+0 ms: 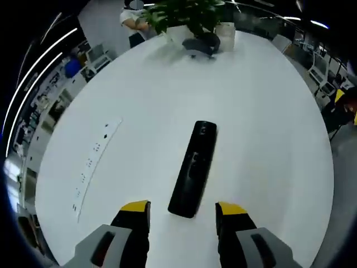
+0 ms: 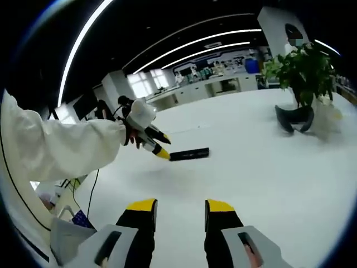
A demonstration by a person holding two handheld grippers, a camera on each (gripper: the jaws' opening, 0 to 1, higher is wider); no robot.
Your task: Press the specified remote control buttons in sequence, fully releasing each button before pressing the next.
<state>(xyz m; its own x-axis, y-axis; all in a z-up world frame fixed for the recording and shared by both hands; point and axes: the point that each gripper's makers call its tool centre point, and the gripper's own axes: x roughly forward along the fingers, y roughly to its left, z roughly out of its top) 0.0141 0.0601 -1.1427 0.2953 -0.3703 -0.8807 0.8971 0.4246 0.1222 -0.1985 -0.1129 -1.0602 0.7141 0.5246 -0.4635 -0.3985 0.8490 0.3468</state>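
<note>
Black remote [image 1: 193,168] flat on white table [image 1: 262,111], long slim glossy bar, near end between left claw [image 1: 183,212] tips, jaws apart, empty. Right claw [image 2: 179,209] open too, well back, empty. Risk: smooth table, off-centre press could skid or spin remote. Potted plant [image 2: 301,67] far side.

- remote [image 1: 193,169]: black plastic, semi-gloss
- desk [image 1: 262,139]: white, smooth, matt, slight sheen
- left gripper [image 1: 182,215]: black jaws, yellow tips, grey plastic body
- sleeve [image 2: 53,148]: white cloth, matt
</note>
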